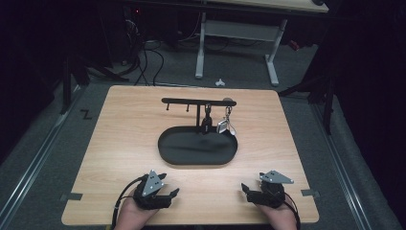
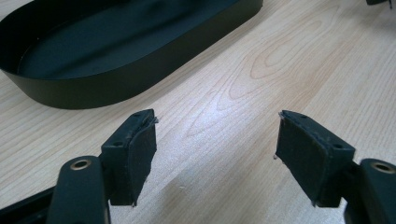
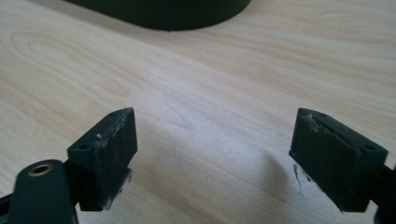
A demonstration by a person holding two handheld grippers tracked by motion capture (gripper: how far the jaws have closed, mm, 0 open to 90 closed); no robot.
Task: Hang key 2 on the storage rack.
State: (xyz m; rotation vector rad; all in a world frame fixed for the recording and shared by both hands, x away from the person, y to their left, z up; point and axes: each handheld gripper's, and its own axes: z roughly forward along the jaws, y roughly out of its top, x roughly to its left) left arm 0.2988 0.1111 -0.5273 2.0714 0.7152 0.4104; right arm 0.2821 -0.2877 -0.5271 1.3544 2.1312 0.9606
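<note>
At the near edge of the counter (image 1: 119,143), both tools rest low with nothing between the jaws: the left hand-held gripper (image 1: 168,193) stands wide, and the right hand-held gripper (image 1: 246,188) stands wide too. The keyring (image 1: 226,124) hangs on the black rack (image 1: 194,101) above the oval tray (image 1: 197,145), well apart from either. This looks like a rest between steps. Next would be a reach to the keyring, calling for a fine pinch on its dangling parts.
</note>
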